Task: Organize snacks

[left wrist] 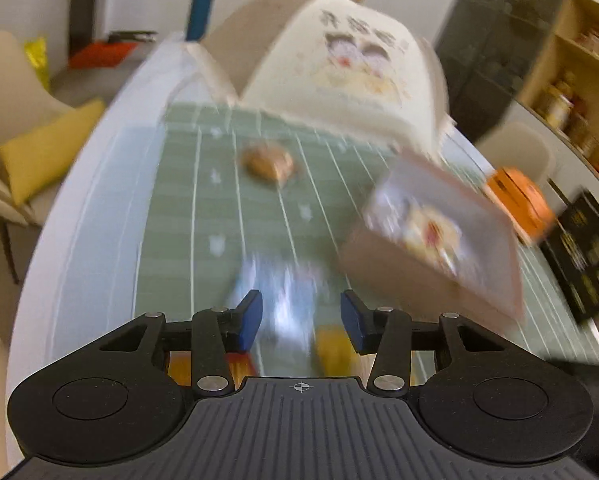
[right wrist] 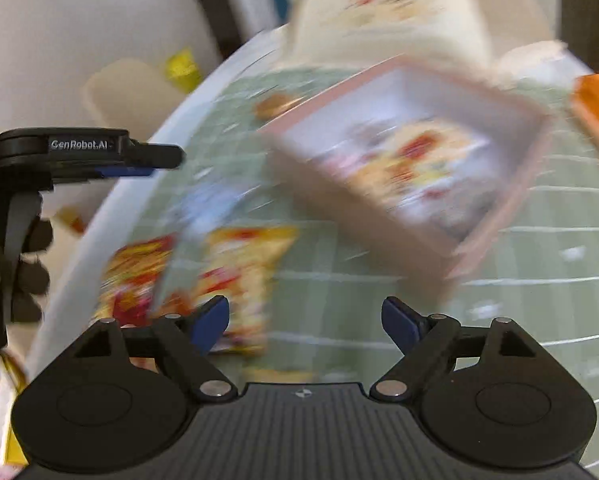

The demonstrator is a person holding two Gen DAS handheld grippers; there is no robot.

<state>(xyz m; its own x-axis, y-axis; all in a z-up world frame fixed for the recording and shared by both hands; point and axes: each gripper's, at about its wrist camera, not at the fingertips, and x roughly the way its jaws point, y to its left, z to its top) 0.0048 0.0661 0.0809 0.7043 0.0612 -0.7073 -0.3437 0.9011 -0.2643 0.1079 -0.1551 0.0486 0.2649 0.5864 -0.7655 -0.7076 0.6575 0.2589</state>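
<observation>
Although both views are smeared by motion blur, the layout is readable. A white bench (left wrist: 99, 184) carries a green mat with white lines (left wrist: 203, 216). On the mat stands a pink-rimmed box (right wrist: 415, 160), tilted in both views, with a colourful snack packet lying inside it. Behind the box sits a large cream bag with a cartoon print (left wrist: 355, 64).

Left tool (left wrist: 301, 316): blue pads stand partly apart, nothing pressed between them. It hovers over a pale blue-and-white packet (left wrist: 283, 292) lying flat on the mat; contact cannot be confirmed.

Right tool (right wrist: 305, 320): pads stand wide apart and empty. Just beyond its left pad lies a yellow and red packet (right wrist: 243, 276) flat on the mat, with a second red and yellow packet (right wrist: 135, 276) beside it near the bench edge.

A small round brown snack in clear wrap (left wrist: 267, 160) rests on the mat, well apart from the box, towards the cream bag. An orange box (left wrist: 519, 200) sits to the right of the pink-rimmed box, and a black item (left wrist: 583, 252) lies at the right edge of the mat. Print on the packets is too blurred to read.
</observation>
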